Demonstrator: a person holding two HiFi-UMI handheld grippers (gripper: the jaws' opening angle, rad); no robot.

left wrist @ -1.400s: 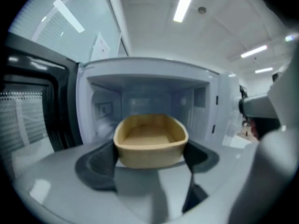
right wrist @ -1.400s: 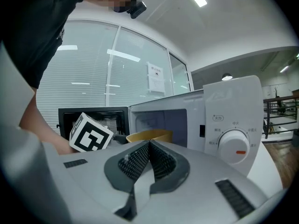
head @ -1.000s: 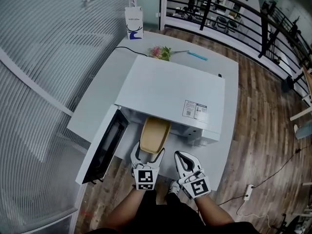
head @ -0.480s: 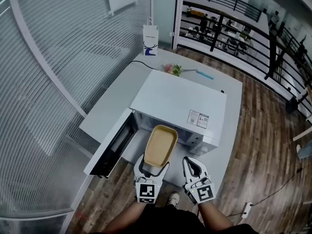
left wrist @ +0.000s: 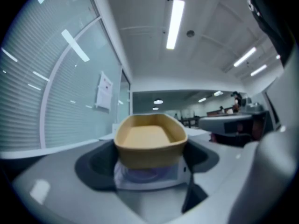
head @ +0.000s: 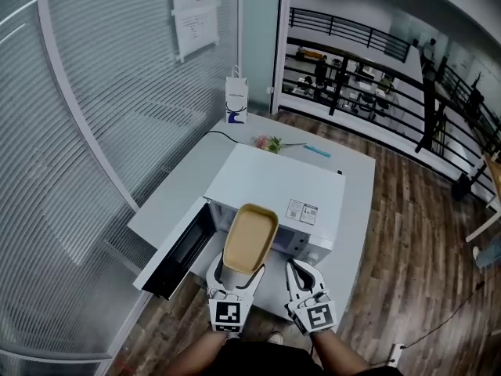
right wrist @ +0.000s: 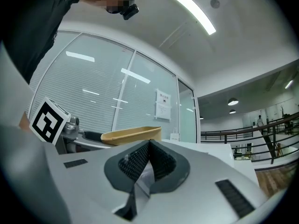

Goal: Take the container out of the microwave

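Horizontally, the left hand-held gripper (head: pixel 236 267) clasps the container (head: pixel 250 237).

Little print can be read
The wall notice (head: pixel 196 10) carries a red heading, apparently 禁止拍照; the label (head: pixel 302 211) on the microwave (head: pixel 266 175) and the bag (head: pixel 236 104) logo are too small to read

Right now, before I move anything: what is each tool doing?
Left tool: closed on the tan container.
Right tool: closed, holding nothing.
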